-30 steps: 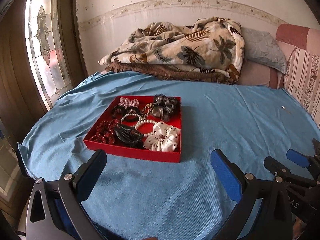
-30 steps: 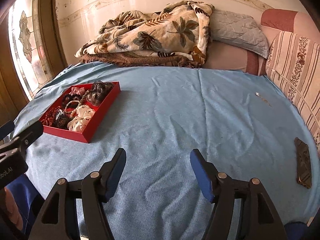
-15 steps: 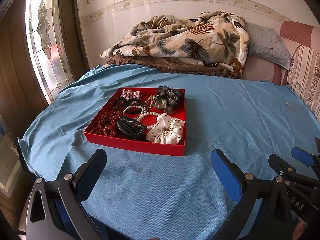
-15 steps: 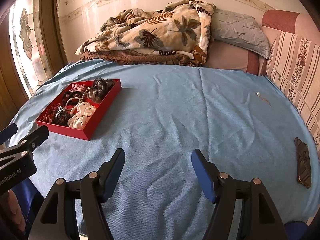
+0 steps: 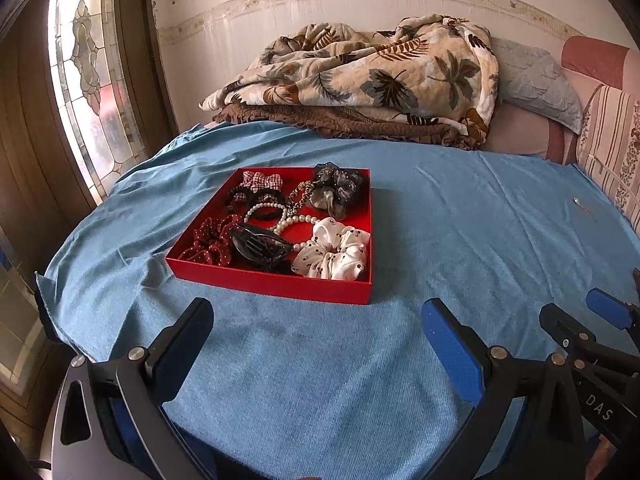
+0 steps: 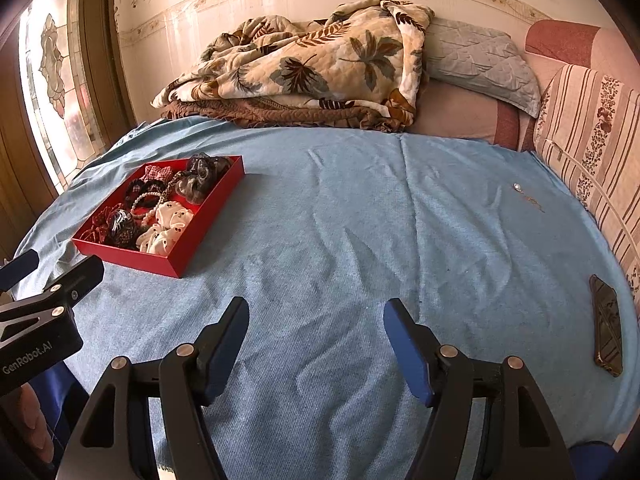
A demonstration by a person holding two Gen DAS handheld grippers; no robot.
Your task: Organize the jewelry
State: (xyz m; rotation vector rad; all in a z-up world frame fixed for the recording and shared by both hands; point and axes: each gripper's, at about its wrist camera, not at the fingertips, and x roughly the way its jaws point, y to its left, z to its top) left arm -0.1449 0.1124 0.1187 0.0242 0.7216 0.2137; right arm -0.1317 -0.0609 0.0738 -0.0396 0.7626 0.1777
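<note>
Blue cloth (image 5: pixel 460 240) covers the bed, wrinkled. Red tray (image 5: pixel 272 282) sits on it, left of centre, just beyond my left gripper (image 5: pixel 318 332). Contents: white spotted scrunchie (image 5: pixel 332 254) at the near right corner, black hair claw (image 5: pixel 258 246) beside it, red dotted scrunchie (image 5: pixel 208 242) near left, pearl string (image 5: pixel 280 222) in the middle, dark sheer scrunchie (image 5: pixel 336 192) far right, checked bow (image 5: pixel 262 181) far left. My right gripper (image 6: pixel 316 340) hangs over bare cloth, well right of the tray. Both my jaws gape wide, holding nothing. Small necklace (image 6: pixel 528 196) lies far right; phone (image 6: pixel 607 326) near the right edge.
</note>
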